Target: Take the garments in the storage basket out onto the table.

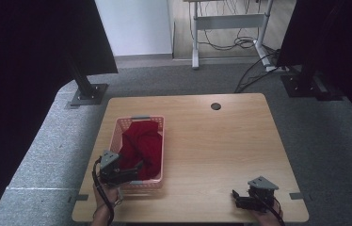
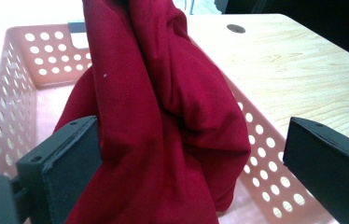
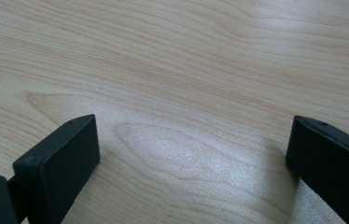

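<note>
A dark red cloth lies bunched in a pink perforated basket on the left half of the wooden table. My left gripper reaches into the basket's near end, and in the left gripper view its jaws stand wide apart with the cloth heaped between them. The left jaw touches the cloth; the right jaw is clear of it. My right gripper rests near the table's front right edge, open, with bare wood between its jaws.
The table has a round cable hole at the back. The basket's holed walls rise on both sides of the cloth. Dark panels on stands flank the table, and a desk frame with cables stands behind.
</note>
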